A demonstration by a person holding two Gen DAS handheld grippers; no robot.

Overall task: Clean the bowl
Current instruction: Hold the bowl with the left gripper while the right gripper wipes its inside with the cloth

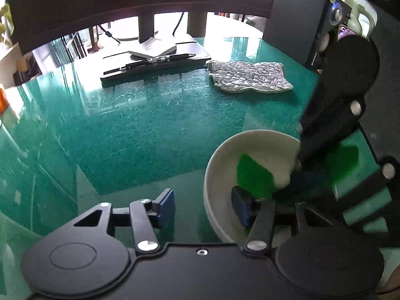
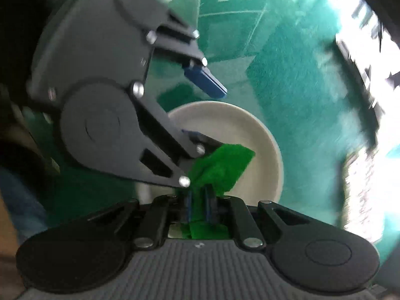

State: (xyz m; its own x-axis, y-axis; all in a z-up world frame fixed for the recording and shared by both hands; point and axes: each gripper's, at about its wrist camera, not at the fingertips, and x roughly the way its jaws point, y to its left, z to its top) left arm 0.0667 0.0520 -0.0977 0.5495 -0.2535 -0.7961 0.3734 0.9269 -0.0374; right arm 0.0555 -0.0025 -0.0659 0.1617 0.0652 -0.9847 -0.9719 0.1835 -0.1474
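The right hand-held gripper (image 2: 200, 201) points almost straight down, its blue pads clamped narrowly on a green scouring cloth (image 2: 220, 167). The cloth's free end fans out from the pads up and to the right in the right wrist view, with its long axis running that way across the inside of the white bowl (image 2: 270, 150).

The left hand-held gripper (image 1: 203, 206) stands partly spread and straddles the near rim of the bowl (image 1: 212, 175): one blue pad (image 1: 241, 207) sits inside the bowl against the wall, the other (image 1: 166, 203) is outside over the table and apart from the wall. Whether the inner pad presses on the wall cannot be told.

The bowl stands upright, mouth up, on the green glass-topped table (image 1: 150, 130). Farther back on the table lie a grey quilted cloth (image 1: 250, 76), flat, and a black monitor base (image 1: 155, 65) with a pen (image 1: 160, 58) across it.
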